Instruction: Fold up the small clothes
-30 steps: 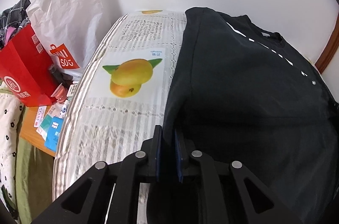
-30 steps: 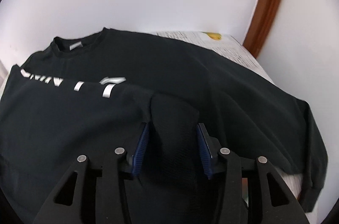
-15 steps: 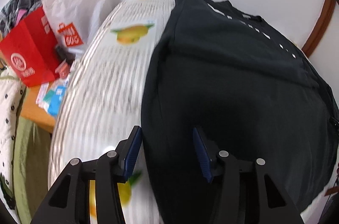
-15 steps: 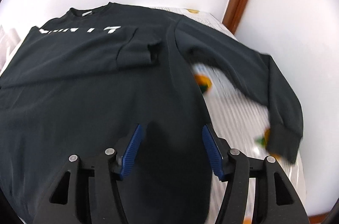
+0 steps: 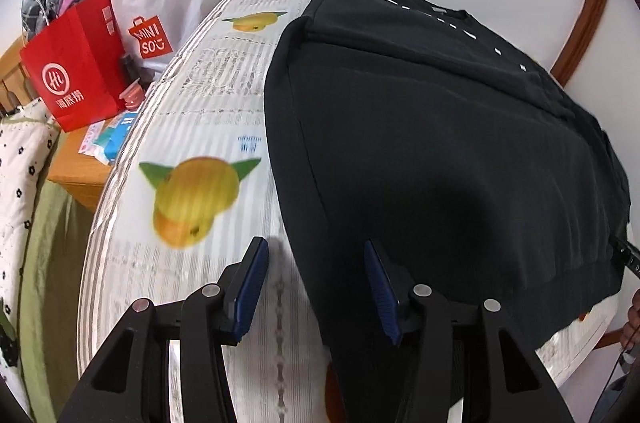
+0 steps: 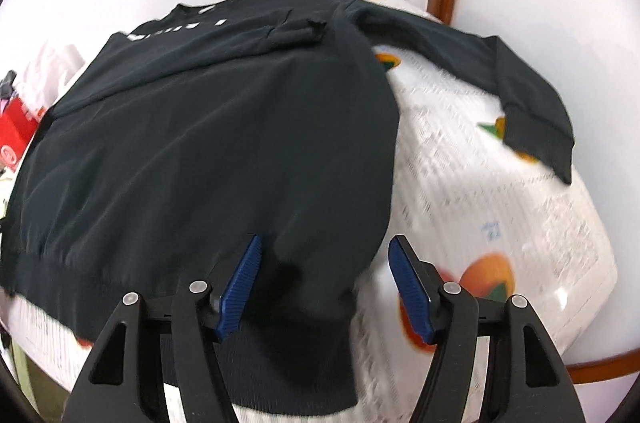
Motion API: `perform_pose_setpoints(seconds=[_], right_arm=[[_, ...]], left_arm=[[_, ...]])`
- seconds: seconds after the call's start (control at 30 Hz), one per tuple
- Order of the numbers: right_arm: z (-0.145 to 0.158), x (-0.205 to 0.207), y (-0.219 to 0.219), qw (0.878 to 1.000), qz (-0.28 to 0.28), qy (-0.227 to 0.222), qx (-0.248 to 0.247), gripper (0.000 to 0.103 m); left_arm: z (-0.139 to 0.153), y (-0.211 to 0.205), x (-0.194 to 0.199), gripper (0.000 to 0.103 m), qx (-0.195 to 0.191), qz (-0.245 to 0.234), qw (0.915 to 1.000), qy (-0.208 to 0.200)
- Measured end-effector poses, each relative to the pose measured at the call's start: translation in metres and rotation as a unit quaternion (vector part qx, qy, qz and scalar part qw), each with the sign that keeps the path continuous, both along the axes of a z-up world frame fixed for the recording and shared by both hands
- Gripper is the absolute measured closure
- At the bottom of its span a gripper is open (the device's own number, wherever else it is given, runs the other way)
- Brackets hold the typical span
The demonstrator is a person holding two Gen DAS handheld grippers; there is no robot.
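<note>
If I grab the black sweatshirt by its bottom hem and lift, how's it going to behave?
Probably floppy: the black sweatshirt lies limp and follows the rounded surface. The unfolded sleeve would likely trail and swing, since it lies out loose. It may slide easily on the fruit-print cover, which looks smooth.
</note>
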State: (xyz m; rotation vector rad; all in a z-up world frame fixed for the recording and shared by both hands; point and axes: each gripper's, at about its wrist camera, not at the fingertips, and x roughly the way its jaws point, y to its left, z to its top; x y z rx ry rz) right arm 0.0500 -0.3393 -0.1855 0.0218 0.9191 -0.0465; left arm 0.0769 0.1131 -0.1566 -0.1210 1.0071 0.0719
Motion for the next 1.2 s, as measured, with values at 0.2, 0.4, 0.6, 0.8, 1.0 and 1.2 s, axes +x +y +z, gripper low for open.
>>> perform_pose_setpoints(seconds=[0.2, 0.4, 0.6, 0.8, 1.0, 1.2], right_arm=[[0.0, -0.013, 0.012, 0.999, 0.008, -0.027, -0.02, 0.078], [-0.001, -0.021, 0.018, 0.999, 0.002, -0.018, -0.04, 0.078], [-0.002, -0.023, 0.013, 0.999, -0.006, -0.015, -0.031, 0.078], [-0.002, -0.025, 0.008, 0.999, -0.004, -0.019, -0.026, 0.078], [-0.001, -0.025, 0.005, 0.999, 0.001, -0.021, -0.025, 0.077], [0.0, -0.023, 0.002, 0.999, 0.008, -0.028, -0.02, 0.069]], left_arm=[[0.0, -0.004, -0.013, 0.093, -0.008, -0.011, 0.9999, -0.006], [-0.001, -0.003, -0.025, 0.095, -0.008, -0.009, 0.9999, -0.008], [0.0, -0.007, -0.036, 0.095, -0.001, -0.012, 0.9999, -0.011], [0.0, -0.004, -0.042, 0.095, -0.009, -0.008, 0.9998, -0.014], [0.001, -0.006, -0.045, 0.094, -0.006, -0.005, 0.9999, -0.013], [0.005, -0.008, -0.044, 0.092, -0.008, -0.012, 0.9998, -0.015]])
